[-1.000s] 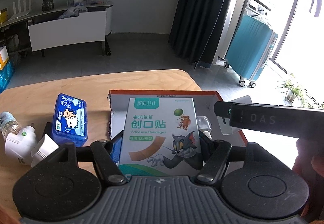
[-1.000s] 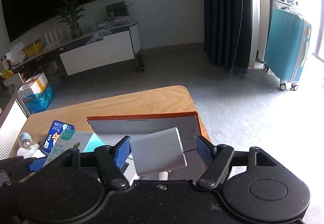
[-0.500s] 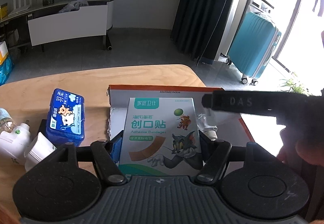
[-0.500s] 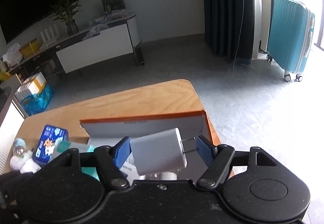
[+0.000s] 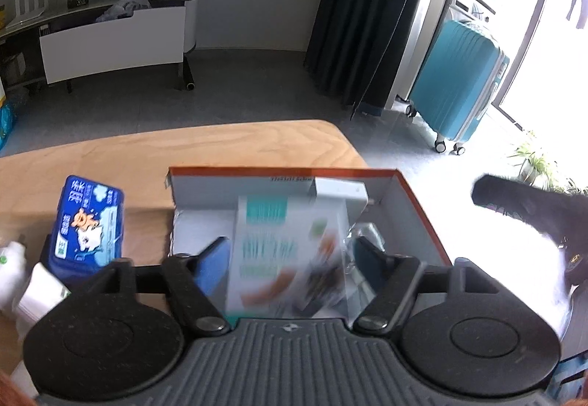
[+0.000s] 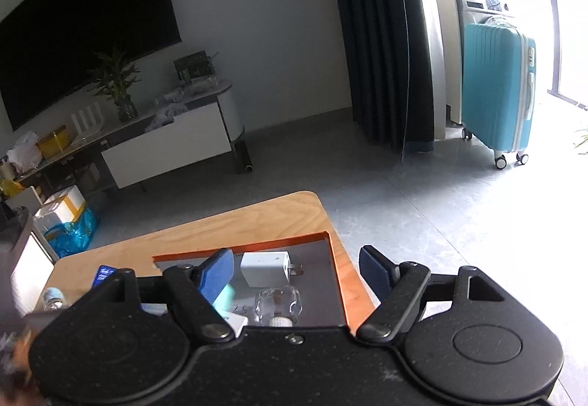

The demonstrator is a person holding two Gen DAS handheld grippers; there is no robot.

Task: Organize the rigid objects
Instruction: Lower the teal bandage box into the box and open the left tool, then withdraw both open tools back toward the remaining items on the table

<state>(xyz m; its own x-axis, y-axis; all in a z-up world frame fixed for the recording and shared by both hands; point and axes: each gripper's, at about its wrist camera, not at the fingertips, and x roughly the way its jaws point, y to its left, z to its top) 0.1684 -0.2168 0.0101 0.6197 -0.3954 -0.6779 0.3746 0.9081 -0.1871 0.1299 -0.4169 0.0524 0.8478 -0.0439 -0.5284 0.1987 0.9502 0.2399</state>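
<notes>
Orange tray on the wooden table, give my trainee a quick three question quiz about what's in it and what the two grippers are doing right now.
1. True or false: the white charger lies inside the orange tray.
2. Which item sits on the table outside the tray? A) blue tissue pack B) clear glass bottle C) white charger
3. Fill in: the blurred bandage box is between the fingers of the ____ gripper, whose jaws have just been opening.

Key: 1 true. 2 A. 3 left. The right gripper is open and empty above the tray.
</notes>
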